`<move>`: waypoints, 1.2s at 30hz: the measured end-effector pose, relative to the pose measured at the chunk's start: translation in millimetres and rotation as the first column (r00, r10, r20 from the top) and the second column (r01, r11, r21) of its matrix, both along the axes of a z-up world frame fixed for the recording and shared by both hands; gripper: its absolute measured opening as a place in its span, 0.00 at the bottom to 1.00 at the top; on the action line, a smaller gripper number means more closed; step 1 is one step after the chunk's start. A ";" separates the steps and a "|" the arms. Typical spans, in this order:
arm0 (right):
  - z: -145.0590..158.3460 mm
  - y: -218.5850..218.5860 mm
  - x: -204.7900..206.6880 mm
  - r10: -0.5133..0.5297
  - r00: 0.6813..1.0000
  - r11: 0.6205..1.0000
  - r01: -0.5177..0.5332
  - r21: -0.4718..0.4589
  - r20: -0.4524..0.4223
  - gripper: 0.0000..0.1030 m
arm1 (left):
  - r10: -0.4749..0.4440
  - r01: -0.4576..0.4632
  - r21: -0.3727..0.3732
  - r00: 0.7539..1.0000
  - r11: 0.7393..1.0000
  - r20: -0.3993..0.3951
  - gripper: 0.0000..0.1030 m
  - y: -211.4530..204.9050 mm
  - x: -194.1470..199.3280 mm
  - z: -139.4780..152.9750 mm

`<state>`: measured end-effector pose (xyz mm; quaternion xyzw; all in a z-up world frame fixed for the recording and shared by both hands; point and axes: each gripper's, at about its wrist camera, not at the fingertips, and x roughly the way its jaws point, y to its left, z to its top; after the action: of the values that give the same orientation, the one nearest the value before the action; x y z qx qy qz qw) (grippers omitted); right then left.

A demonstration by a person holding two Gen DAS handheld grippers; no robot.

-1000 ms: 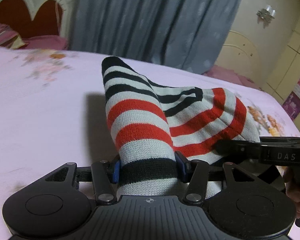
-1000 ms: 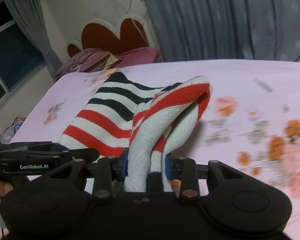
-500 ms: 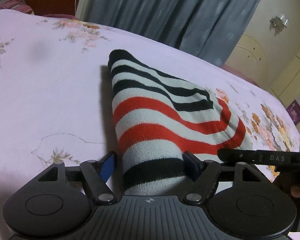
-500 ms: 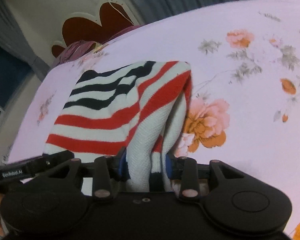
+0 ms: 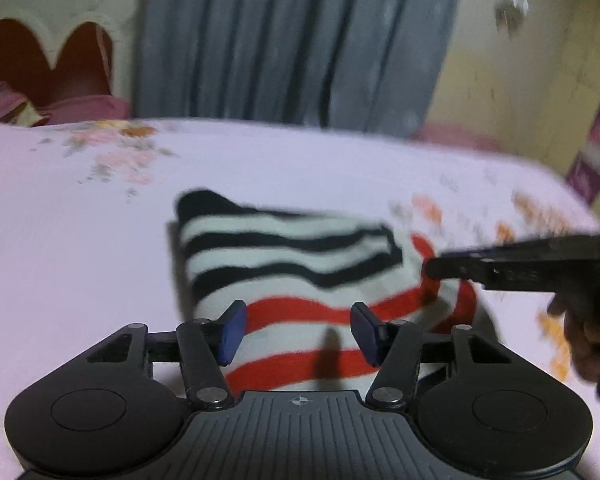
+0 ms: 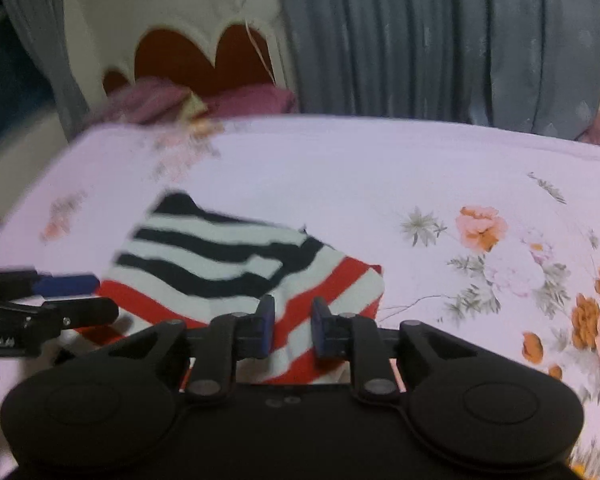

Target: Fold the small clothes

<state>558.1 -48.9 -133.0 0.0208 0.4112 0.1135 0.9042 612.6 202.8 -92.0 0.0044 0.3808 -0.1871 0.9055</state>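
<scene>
**Ana:** While the pale pink bedsheet (image 6: 340, 168) with its orange flowers is filling most of both views, what is lying on it?

**Ben:** A striped knit garment (image 6: 236, 264) is lying folded on the sheet, near the middle of the bed. Black and white bands are running across its far part, red and white bands across the part nearest the cameras. Behind the bed, a grey curtain (image 5: 292, 40) is hanging, and a red scalloped headboard (image 6: 196, 56) is standing to its left.

**Ana:** And the left gripper (image 5: 298, 334)?

**Ben:** It is hovering over the near red-striped edge. Its jaws are closing, yet the blue pads (image 5: 233, 332) are standing clear of the cloth, so it is gripping nothing; the garment is showing between them, lying below.

**Ana:** The right gripper (image 6: 292, 330)?

**Ben:** Its jaws are closing too, with a narrow gap remaining. Red and white cloth is showing in that gap, but the pads are not pressing on it. From the left view, a hand (image 5: 584, 344) is holding that tool at the garment's right corner.
</scene>
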 end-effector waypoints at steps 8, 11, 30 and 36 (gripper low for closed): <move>-24.6 3.2 6.4 0.008 0.999 0.995 -0.012 -0.100 -0.044 0.14 | -0.027 0.027 0.083 1.000 0.996 0.004 0.55 -10.2 -0.2 -9.7; -11.1 6.4 -0.1 -0.015 1.000 0.996 0.013 -0.092 -0.020 0.20 | -0.021 0.017 0.109 0.999 0.994 0.037 0.55 -10.5 -11.9 3.6; -0.2 30.8 -122.3 0.122 0.992 0.971 -0.127 -0.201 -0.038 0.12 | -0.018 0.017 0.175 1.000 0.984 0.005 0.38 -9.7 -124.6 -0.6; -10.4 25.8 -121.9 0.119 0.992 0.969 -0.125 -0.211 -0.038 0.13 | 0.014 -0.015 0.169 1.000 0.986 0.008 0.38 -8.0 -126.1 -6.6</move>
<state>436.2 -23.1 -143.4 -0.1002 0.4327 0.1238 0.8874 486.6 194.8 -98.6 0.0790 0.3921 -0.1477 0.9046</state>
